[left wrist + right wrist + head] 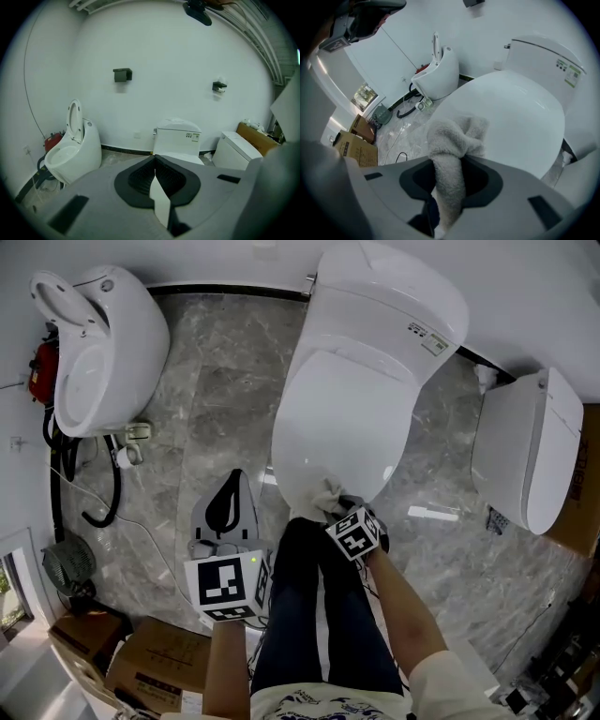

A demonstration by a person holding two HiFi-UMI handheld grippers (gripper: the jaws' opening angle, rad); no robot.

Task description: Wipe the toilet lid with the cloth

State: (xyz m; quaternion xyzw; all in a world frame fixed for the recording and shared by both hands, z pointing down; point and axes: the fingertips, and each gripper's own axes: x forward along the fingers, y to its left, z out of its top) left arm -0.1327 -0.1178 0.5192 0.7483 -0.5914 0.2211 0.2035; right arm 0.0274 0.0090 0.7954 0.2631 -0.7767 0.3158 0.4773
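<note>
Head view, centre: white toilet with the toilet lid [347,418] down, cistern [389,296] against the wall, marbled grey floor [216,381] all round. At the front edge of the lid: the right tongs [339,505], clamped on a bunched white terry cloth [323,493], its free end resting on the lid surface. Right gripper view: same cloth [457,136] running down between the two dark pads of the right tongs [449,180] and spilling forward onto the toilet lid [511,112]. Off the lid, to its left, above the floor: the left tongs [234,486], pads drawn together with nothing held. Left gripper view: left tongs [155,176] aimed level at the wall, cistern [177,136] beyond the tips. Left edge of the floor: second toilet [103,343], seat raised. Right edge: third toilet [525,446], lid shut. Lower-left corner of the floor: cardboard boxes [141,652] and a small fan [67,563].
</note>
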